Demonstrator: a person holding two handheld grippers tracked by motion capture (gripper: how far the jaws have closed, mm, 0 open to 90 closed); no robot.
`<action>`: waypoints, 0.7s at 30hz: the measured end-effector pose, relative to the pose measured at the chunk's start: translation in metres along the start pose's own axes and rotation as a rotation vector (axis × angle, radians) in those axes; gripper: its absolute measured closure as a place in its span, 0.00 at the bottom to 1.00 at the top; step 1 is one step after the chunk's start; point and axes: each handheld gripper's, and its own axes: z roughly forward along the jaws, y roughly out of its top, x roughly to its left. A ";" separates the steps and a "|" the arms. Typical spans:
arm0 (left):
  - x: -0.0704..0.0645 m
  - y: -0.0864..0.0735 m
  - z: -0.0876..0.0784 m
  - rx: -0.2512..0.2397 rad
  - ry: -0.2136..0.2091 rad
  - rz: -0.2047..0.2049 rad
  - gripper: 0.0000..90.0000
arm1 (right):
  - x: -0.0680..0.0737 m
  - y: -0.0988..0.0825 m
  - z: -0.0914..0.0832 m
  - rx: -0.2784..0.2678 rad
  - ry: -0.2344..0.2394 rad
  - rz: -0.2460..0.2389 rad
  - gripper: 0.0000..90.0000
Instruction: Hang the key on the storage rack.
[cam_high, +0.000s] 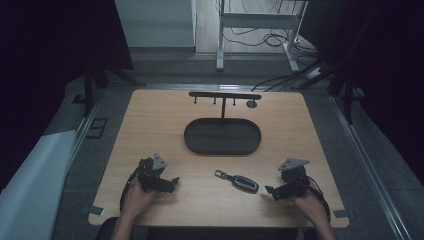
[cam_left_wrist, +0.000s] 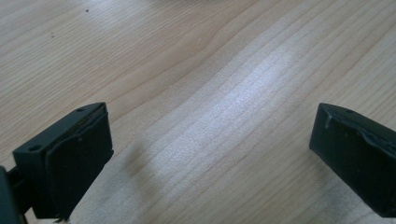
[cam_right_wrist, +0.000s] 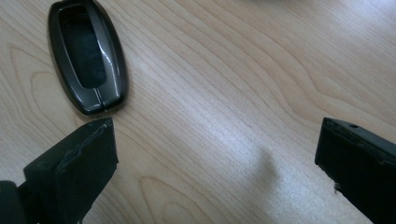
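**Wooden table, one key fob, two grippers at rest**

We record a dim room with a grey floor, cables and a white frame beyond a light wooden table (cam_high: 150, 120). Landmark: the car key fob (cam_high: 242, 181), dark, glossy, oval, lying flat near the table's front edge with a small ring on its left end.

- Oval black tray (cam_high: 222, 137): behind the fob, well apart, near the table's middle.
- Black hook rack (cam_high: 224, 95): behind the tray, standing upright on a thin post from the tray's far side.
- Right gripper (cam_high: 274, 192): just right of the fob, not touching it; we see its jaws spread wide over bare wood. In the right gripper view the fob (cam_right_wrist: 88, 56) lies just beyond the left jaw tip.
- Left gripper (cam_high: 170, 183): left of the fob, well apart; jaws likewise spread wide, holding nothing, above bare wood grain.
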 end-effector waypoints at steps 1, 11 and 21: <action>0.000 0.000 0.000 0.001 0.000 0.003 0.00 | 0.001 0.001 0.000 0.004 0.003 -0.004 0.00; -0.001 0.000 0.001 0.006 0.005 0.006 0.00 | 0.008 0.015 0.005 0.078 0.043 -0.046 0.00; -0.001 0.000 0.001 0.010 0.004 0.008 0.00 | 0.019 0.031 0.011 0.154 0.086 -0.107 0.04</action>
